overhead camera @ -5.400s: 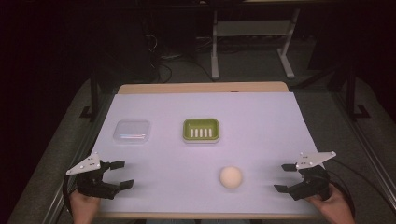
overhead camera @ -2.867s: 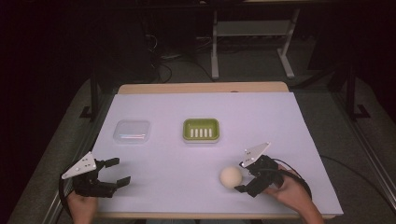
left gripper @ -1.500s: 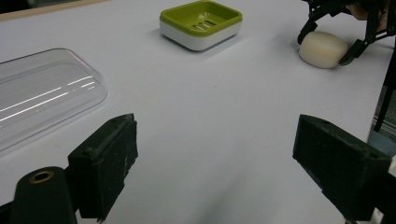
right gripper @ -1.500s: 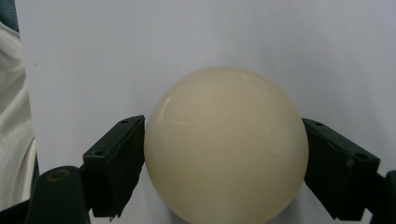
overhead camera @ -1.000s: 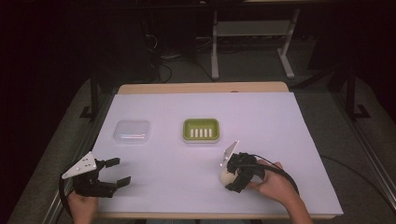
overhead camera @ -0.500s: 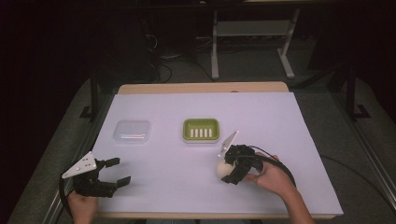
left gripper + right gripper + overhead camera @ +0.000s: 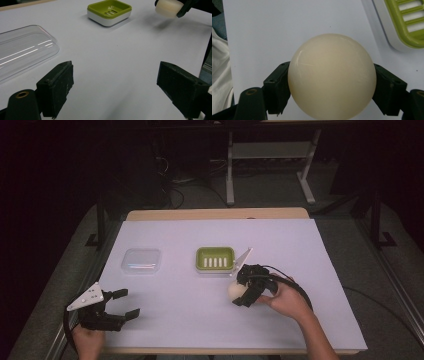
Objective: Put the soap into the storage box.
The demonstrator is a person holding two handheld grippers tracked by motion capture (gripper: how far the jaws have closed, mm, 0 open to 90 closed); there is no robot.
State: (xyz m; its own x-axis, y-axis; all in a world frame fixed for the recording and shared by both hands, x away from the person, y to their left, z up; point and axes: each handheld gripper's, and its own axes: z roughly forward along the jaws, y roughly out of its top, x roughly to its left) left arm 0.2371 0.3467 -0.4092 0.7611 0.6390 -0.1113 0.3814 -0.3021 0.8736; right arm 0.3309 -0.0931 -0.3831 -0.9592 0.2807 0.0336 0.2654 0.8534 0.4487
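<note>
A cream ball (image 7: 332, 76) is pinched between the jaws of the right gripper (image 7: 244, 290), just beside the green soap dish (image 7: 215, 258), while the left gripper (image 7: 117, 306) is held spread near the table's (image 7: 310, 250) front edge.

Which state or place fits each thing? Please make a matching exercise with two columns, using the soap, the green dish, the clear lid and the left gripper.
Things:
1. cream soap
2. green soap dish
3. clear plastic lid
4. left gripper

States or places:
A. open, holding nothing, near the left front corner of the table
B. lying flat at the left of the dish
C. held between the jaws of the right gripper
D. standing near the middle of the table, with nothing in it

Right pairs: 1-C, 2-D, 3-B, 4-A
</note>
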